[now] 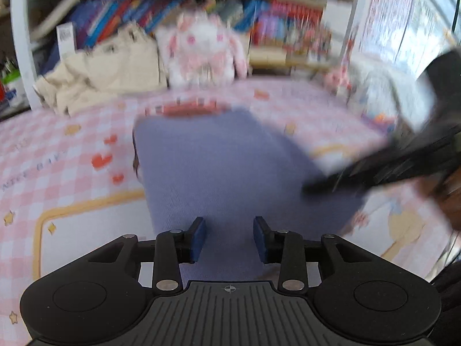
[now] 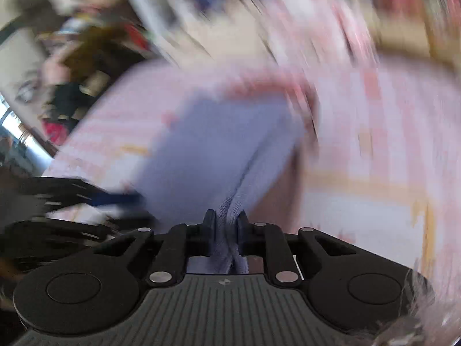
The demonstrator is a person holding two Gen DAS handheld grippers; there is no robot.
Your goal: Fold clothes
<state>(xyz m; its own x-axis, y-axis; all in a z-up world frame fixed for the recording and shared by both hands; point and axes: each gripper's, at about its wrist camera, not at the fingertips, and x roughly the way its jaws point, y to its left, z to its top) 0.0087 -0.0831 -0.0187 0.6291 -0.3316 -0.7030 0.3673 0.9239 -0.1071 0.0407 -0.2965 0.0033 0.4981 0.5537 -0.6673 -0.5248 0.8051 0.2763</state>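
A soft lavender knit garment [image 1: 219, 158] lay folded into a rough rectangle on a pink checked sheet [image 1: 57, 150], its long axis running away toward a blurred bookshelf [image 1: 173, 8]. The right gripper [image 2: 226, 222] pinched a bunched edge of it; the left gripper [image 1: 230, 238] hovered wide and empty above its near end. A beige cloth pile [image 1: 100, 69] and plush rabbit [image 1: 204, 49] sat beyond.

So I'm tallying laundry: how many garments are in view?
2: a purple garment on the bed, pinched by the right gripper; a beige garment heaped by the bookshelf. Blur may hide others.

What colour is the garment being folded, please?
Lavender-blue garment; it shows best in the left wrist view.
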